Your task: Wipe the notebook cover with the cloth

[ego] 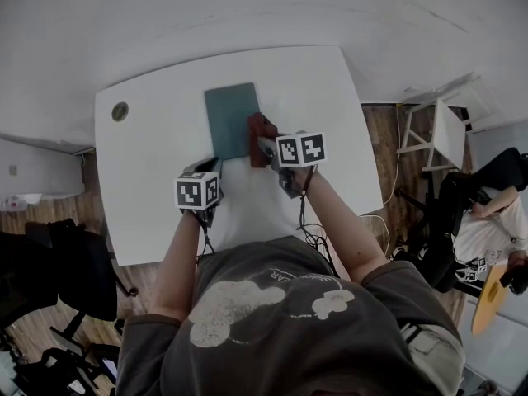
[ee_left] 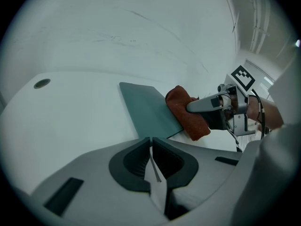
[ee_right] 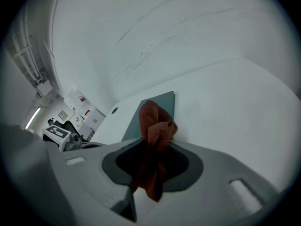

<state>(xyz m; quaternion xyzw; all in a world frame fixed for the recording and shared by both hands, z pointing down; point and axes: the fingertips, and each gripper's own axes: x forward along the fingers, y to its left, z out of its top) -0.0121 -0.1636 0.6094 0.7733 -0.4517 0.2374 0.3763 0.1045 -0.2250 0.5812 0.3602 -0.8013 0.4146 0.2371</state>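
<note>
A white counter [ego: 157,205] carries a dark teal notebook [ego: 229,118], which lies flat toward the far side. The left claw [ee_left: 150,147] is closed with nothing in it, just short of the notebook's near edge. The right claw [ee_right: 153,145] is clamped on a bunched rust-red cloth [ee_right: 157,121], which meets the notebook's right edge by its near corner

On the counter [ego: 148,147], toward the far middle, notebook [ego: 231,118] lying flat. At its right edge, cloth [ego: 257,130], pinched in right claw [ego: 268,147]. Just before its near edge, left claw [ego: 208,167].
</note>
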